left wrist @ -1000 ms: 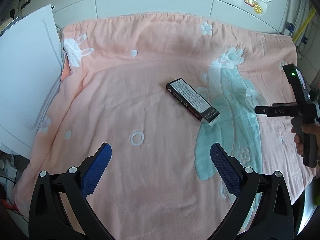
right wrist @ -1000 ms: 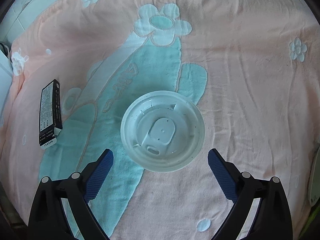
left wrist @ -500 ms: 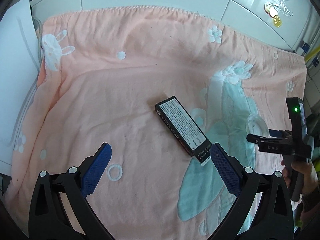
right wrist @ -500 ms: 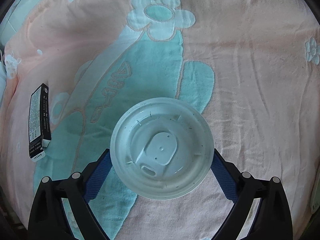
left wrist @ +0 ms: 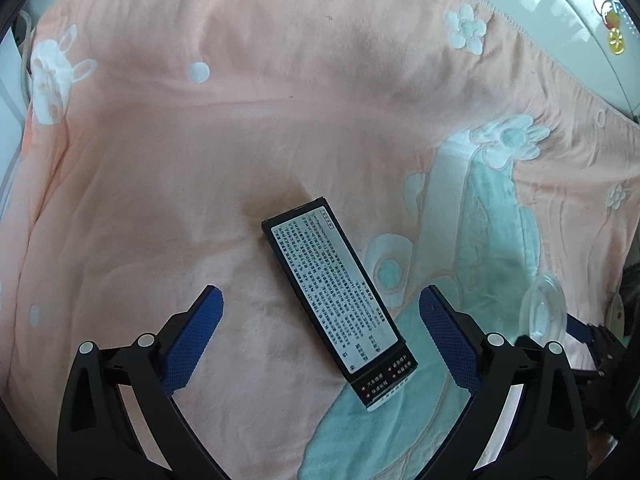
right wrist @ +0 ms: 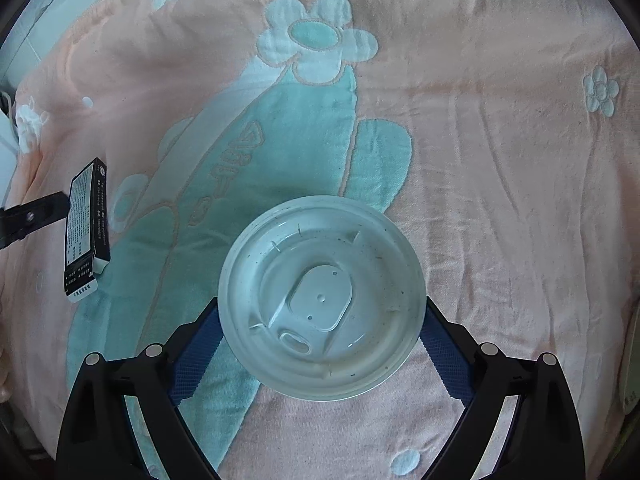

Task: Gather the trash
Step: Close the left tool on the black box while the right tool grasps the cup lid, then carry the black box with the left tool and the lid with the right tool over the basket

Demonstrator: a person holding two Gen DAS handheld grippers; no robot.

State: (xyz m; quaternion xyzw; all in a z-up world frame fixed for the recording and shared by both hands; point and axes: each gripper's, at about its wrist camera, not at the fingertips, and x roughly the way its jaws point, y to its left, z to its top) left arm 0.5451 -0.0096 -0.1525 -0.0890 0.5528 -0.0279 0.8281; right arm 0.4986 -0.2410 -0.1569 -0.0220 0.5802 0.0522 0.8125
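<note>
Item one, blanket (left wrist: 168, 184): peach-pink fleece with white rabbit, dots, flowers and a large teal-and-white motif; it carries everything listed here. A tiled wall shows beyond its far edge.

Item two, black carton (left wrist: 338, 300): long, flat, with a white panel of fine print facing up. It lies near the middle of the blanket, slanted, one end flap white and overlapping the teal motif.

Item three, clear plastic lid (right wrist: 322, 302): round, translucent, drink-cup type, with an oval raised tab. It sits on the blanket where teal motif meets peach, toward the right edge.

Item four, my left gripper (left wrist: 320, 332): blue-padded jaws spread wide, holding nothing. The carton's nearer end lies in the gap between them, clear of both pads.

Item five, my right gripper (right wrist: 320, 344): jaws have just been closing on the lid, which lies between them. The blue pads stand at its rim on both sides; whether they press it yet I cannot tell. In the left view the lid shows edge-on beside the right gripper.
</note>
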